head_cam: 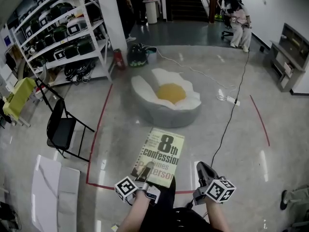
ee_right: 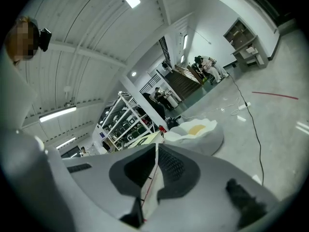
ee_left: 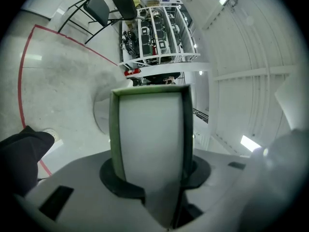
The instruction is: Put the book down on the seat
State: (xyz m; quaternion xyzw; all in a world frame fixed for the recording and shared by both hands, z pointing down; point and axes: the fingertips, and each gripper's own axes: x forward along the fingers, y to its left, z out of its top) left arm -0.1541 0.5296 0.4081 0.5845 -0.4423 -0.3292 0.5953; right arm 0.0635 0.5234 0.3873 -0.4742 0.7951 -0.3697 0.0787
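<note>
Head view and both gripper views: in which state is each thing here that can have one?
book: closed, held above the floor, not yet on the seat.
left gripper: shut on the book.
right gripper: shut, empty.
beanbag seat: on the floor, nothing on it.
folding chair: unfolded, nothing on it.

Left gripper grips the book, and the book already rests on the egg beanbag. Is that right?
Wrong on one point. The left gripper does grip the book, but the book does not rest on the beanbag. It is held in the air short of the beanbag, clear of it. The head view shows this.
</note>
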